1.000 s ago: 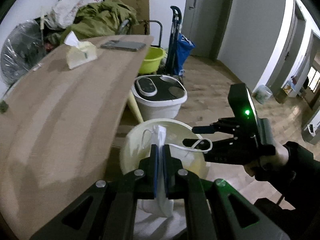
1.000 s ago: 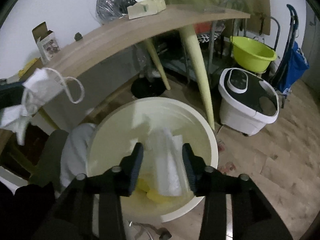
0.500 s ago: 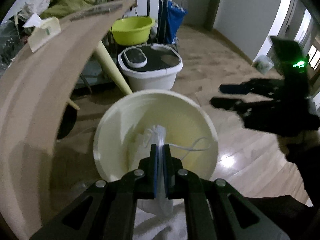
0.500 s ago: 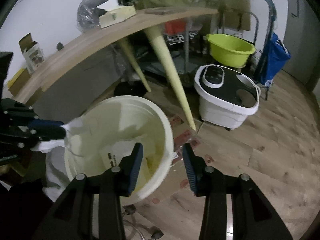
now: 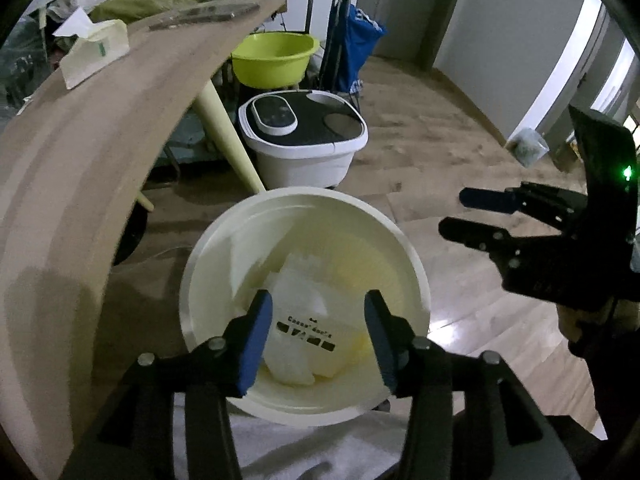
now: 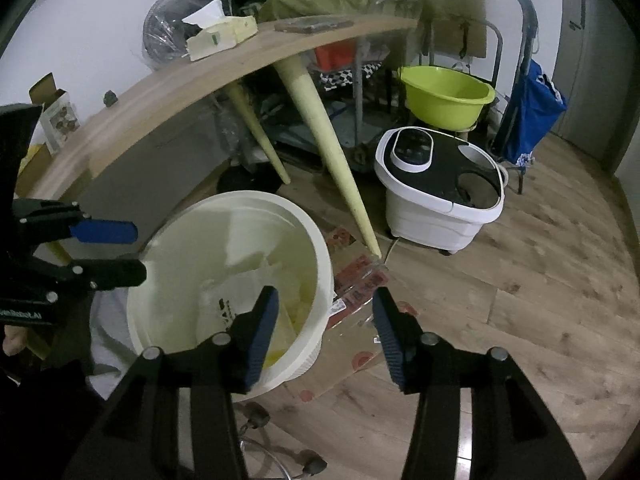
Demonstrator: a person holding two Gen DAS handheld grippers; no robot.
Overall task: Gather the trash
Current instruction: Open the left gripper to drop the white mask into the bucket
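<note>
Trash (image 5: 304, 320) lies in the bin (image 5: 416, 264) beneath empty, opening left tongs (image 5: 316, 336).

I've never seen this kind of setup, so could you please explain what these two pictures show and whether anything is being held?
A person holds a two-finger gripper in each hand; each carries a fisheye camera looking along its fingers. One picture is from the left gripper, hanging over a cream bin with white trash inside. The other is from the right gripper, beside the bin, over the floor. Each gripper shows in the other's view. Both sets of jaws are opening with nothing between them. On the table lie a tissue box and a dark flat thing.
</note>
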